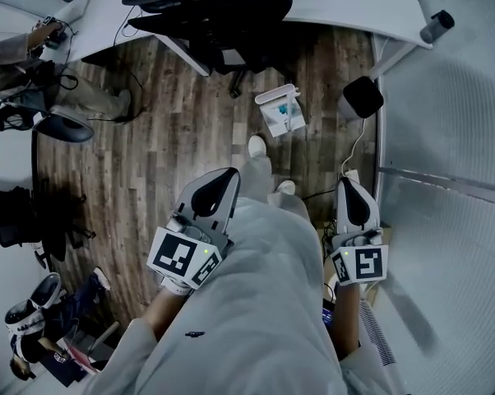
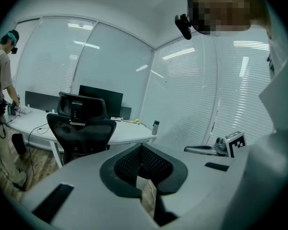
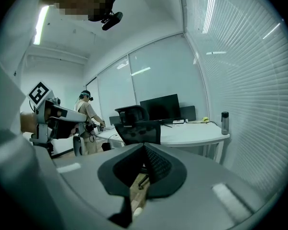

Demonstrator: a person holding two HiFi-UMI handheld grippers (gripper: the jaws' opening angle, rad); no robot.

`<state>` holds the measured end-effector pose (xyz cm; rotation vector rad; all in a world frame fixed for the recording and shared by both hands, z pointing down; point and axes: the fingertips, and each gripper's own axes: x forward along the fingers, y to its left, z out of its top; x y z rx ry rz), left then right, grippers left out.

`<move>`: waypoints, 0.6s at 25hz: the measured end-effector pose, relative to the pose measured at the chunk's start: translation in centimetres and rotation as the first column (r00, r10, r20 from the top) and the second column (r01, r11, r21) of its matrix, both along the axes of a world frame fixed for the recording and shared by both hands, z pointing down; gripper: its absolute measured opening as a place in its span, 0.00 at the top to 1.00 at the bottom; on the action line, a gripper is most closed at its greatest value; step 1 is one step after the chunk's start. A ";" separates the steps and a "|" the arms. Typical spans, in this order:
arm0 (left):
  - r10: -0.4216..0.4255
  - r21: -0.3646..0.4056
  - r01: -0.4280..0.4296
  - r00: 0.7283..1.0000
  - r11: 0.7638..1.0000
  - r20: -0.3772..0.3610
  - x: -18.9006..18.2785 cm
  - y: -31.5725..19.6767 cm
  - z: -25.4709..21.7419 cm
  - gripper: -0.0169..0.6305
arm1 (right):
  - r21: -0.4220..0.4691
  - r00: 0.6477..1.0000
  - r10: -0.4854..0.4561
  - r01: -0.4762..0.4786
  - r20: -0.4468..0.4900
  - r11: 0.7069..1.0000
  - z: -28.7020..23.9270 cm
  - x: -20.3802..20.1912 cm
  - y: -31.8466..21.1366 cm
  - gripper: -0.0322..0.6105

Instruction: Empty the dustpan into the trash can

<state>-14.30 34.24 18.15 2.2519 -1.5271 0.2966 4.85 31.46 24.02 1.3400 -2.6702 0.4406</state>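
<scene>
Grippers, head view: left gripper (image 1: pixel 228 176) and right gripper (image 1: pixel 351 184), two in all, are held low on either side of the person's legs. Each points forward and slightly down, marker cube toward the body. Both are closed tight with nothing in them. Two white shoes (image 1: pixel 256 145) stand on the wood floor (image 1: pixel 149 146). One white-and-teal item (image 1: pixel 279 110), apparently the dustpan, lies on the floor ahead of the shoes, well apart from both grippers. One dark square container (image 1: pixel 363 97), possibly the trash can, stands to its right by the blinds; I cannot confirm either.

Left gripper view: jaws pressed together, empty. Beyond them are one black chair (image 2: pixel 82 131), one monitor (image 2: pixel 103 99), one bottle (image 2: pixel 155 127) on one white desk (image 2: pixel 127 134), and one second person (image 2: pixel 0 85) at far left.

Right gripper view: jaws together, empty. Same room, same counts: one chair, one monitor, one bottle, one second person.
</scene>
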 end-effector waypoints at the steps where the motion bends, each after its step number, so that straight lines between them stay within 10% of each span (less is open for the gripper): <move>1: 0.004 -0.002 -0.004 1.000 1.000 -0.005 -0.1 -0.5 0.1 0.96 | -0.001 1.000 -0.005 0.005 -0.004 1.000 0.0 -0.3 -0.4 0.94; 15: 0.115 0.009 -0.115 0.992 0.993 -0.050 -3.1 -13.8 1.0 0.96 | -0.007 0.993 -0.037 0.037 -0.111 0.999 -0.6 -5.8 -10.7 0.94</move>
